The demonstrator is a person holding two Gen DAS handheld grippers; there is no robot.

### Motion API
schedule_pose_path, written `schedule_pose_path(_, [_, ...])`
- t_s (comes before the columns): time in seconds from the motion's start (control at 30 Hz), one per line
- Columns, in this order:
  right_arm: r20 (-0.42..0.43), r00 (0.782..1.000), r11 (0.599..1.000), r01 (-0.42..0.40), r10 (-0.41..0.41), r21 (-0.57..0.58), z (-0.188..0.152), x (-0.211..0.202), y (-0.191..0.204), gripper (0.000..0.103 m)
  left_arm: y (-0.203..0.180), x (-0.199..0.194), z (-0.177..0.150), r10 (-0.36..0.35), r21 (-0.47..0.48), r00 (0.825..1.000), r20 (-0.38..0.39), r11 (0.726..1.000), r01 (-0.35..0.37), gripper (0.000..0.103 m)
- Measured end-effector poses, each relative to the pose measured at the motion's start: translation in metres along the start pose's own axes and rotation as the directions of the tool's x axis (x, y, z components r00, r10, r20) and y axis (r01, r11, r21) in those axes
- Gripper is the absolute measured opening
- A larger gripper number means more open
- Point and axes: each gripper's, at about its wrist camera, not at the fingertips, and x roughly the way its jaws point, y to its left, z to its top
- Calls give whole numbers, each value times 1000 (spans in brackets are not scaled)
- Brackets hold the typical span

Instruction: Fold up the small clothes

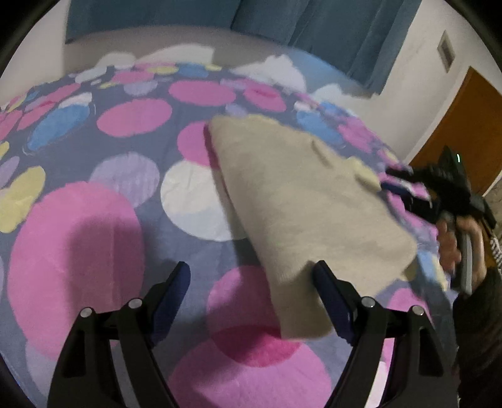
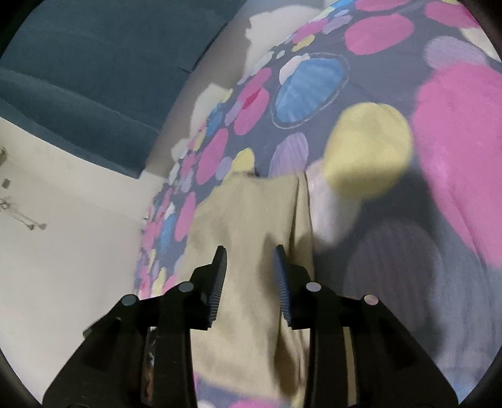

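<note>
A folded beige garment (image 1: 301, 201) lies on a bedspread with coloured circles (image 1: 94, 175). My left gripper (image 1: 251, 273) is open, with its right finger (image 1: 329, 288) at the garment's near corner and the corner lying between the jaws. In the left wrist view, the right gripper (image 1: 408, 188) is at the garment's far right edge, held by a hand. In the right wrist view, my right gripper (image 2: 249, 254) is open, with the beige garment (image 2: 251, 213) under and between its fingers, not clamped.
Teal curtains (image 1: 313, 22) hang behind the bed. A white wall and a brown door (image 1: 458, 125) stand at the right. White cloth pieces (image 1: 279, 69) lie at the far edge of the bed.
</note>
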Motion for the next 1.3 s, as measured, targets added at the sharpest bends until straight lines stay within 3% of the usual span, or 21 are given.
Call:
schedule_pose_path(0.07, [-11,999,999,39,-39,7,13,19,-6,32,5,3,-5,-18,-25,1000,-4,1000,18,80])
schedule_pose_path(0.2, [-74,996,999,41,-39,27,24,49,-11,32,10,3,-7,-42,-49,999,-4,998,42,80])
schedule_pose_path(0.27, [-64,996,998,64,-64,8,28,53,-11,5,10,2,-8,-45,-48,999,-1,998,45,80])
schedule_pose_path(0.43, [-40,995,995,97,-96,30,36,61,-24,4,6,6,-11,-42,-21,999,-1,999,42,82])
schedule_pose_path(0.53, [-49,996,996,76,-74,41,36,66,-31,4,3,8,-13,-35,-8,999,-5,999,35,83])
schedule_pose_path(0.77, [-32,999,999,18,-17,32,25,26,-22,10,3,7,-13,-38,-9,999,-3,999,38,83])
schedule_pose_path(1.0, [-9,994,994,-106,106,-8,-37,-34,5,19,3,9,-12,-35,-10,999,-4,999,35,84])
schedule_pose_path(1.1, [-41,990,990,-139,138,-16,-62,-40,14,28,2,9,-12,-25,-5,1000,-2,1000,25,84])
schedule_pose_path(1.2, [-86,990,994,-110,108,-24,-81,-35,15,35,1,9,-12,-21,-5,1000,-1,1000,21,84])
schedule_pose_path(1.3, [-117,993,1000,11,-12,-13,-90,-25,0,36,1,9,-13,-22,-4,1000,-2,1000,22,84])
